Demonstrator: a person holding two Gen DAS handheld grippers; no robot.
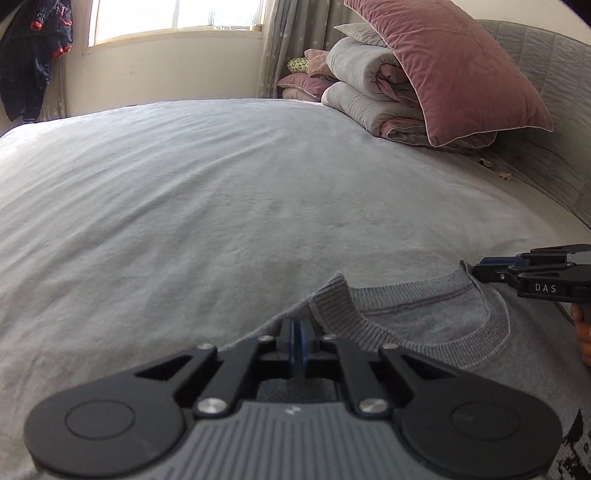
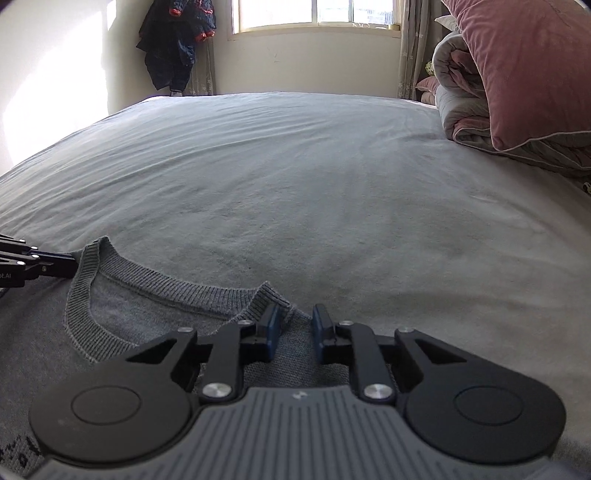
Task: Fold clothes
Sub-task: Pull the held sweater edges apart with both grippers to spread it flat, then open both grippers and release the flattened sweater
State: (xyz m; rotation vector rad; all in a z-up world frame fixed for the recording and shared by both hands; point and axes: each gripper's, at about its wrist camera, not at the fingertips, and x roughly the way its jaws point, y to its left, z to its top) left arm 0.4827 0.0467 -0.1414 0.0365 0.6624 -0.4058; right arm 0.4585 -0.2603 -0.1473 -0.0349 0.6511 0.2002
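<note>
A wide grey bed sheet (image 1: 221,192) fills the view. At its far right corner a pink pillow (image 1: 450,62) leans on folded quilts (image 1: 369,85) (grey, pink-lined). Beyond its far edge stand a bright window (image 2: 314,14), curtains (image 1: 273,44) and hanging dark clothes (image 2: 177,40).

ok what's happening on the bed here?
A person with a handheld gripper in each hand is working on a grey sweater lying flat on the bed. The left gripper is shut at one end of the ribbed collar; the right gripper straddles the other end, jaws slightly apart. No fold yet.
</note>
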